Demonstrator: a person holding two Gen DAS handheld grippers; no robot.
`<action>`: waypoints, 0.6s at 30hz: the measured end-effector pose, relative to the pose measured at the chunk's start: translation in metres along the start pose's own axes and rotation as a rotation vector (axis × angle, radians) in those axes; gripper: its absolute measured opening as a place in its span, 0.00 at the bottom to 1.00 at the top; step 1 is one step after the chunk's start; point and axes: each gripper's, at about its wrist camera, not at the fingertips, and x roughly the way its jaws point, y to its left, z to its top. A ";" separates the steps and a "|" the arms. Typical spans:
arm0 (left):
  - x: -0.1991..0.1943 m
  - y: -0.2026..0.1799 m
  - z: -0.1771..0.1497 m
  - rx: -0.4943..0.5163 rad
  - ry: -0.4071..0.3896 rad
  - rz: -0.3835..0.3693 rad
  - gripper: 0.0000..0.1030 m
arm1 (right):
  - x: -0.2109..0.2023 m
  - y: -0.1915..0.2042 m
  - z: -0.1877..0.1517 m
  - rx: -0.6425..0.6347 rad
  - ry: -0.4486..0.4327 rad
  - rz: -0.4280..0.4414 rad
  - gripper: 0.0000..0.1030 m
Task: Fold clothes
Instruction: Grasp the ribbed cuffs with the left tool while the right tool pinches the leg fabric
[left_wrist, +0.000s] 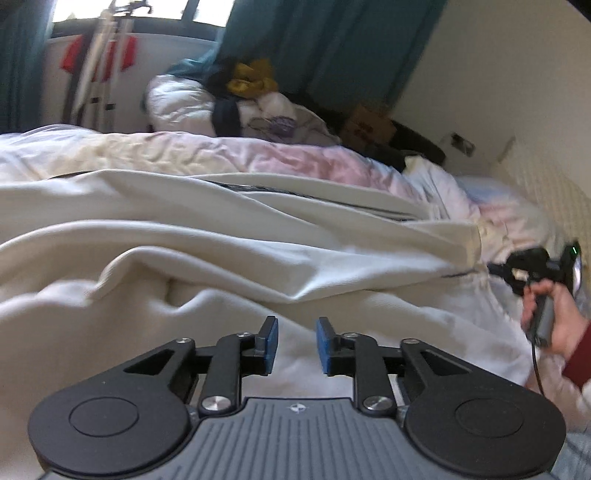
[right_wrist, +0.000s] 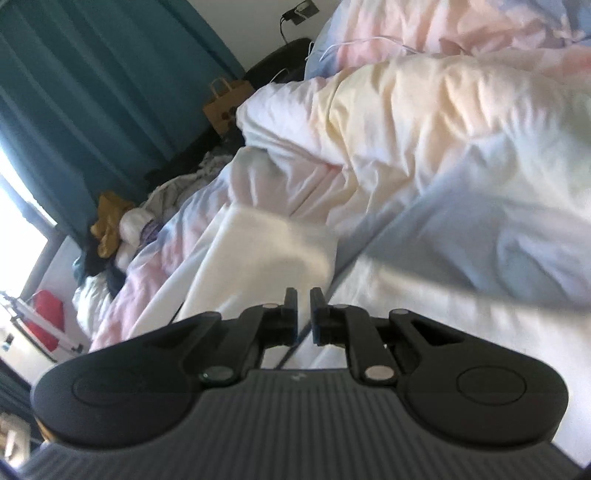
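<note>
From the left wrist camera, the left gripper (left_wrist: 295, 345) fills the bottom of the view. Its two blue-padded fingers stand apart with a clear gap between them, holding nothing. It hovers low over a cream-white garment (left_wrist: 229, 254) that spreads across the bed just ahead of the fingertips, loosely rumpled in long ridges. A dark line, perhaps a zip or a seam, runs along the garment farther back. The garment looks only partly folded at most: no neat stack shows, so most of the folding seems left to do.

To the right, near the garment's far edge, the person's right hand (left_wrist: 557, 325) holds the right gripper (left_wrist: 498, 268), whose tip reaches the cloth's hem. Motion blur makes it hard to say whether it has hold of the hem.

From the right wrist camera, the right gripper (right_wrist: 303, 317) has its fingers drawn nearly together with only a thin slit between them. A corner of the cream garment (right_wrist: 266, 258) lies directly beyond the fingertips, but I cannot tell if any cloth is pinched.

Beyond the garment lies a crumpled pastel duvet (left_wrist: 258, 155) in pink, yellow and blue. Farther off sits a heap of other clothes (left_wrist: 243, 99) with a yellow item on top. Behind that are teal curtains (left_wrist: 332, 48), a brown paper bag (right_wrist: 221, 107) and a bright window.
</note>
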 end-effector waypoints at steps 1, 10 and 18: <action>-0.011 0.001 -0.004 -0.023 -0.013 0.023 0.34 | -0.009 0.004 -0.005 -0.009 0.009 0.008 0.11; -0.096 0.015 -0.026 -0.192 -0.075 0.183 0.62 | -0.086 0.034 -0.046 -0.066 0.088 0.091 0.11; -0.170 0.077 -0.060 -0.518 -0.111 0.347 0.78 | -0.130 0.029 -0.071 -0.071 0.113 0.098 0.11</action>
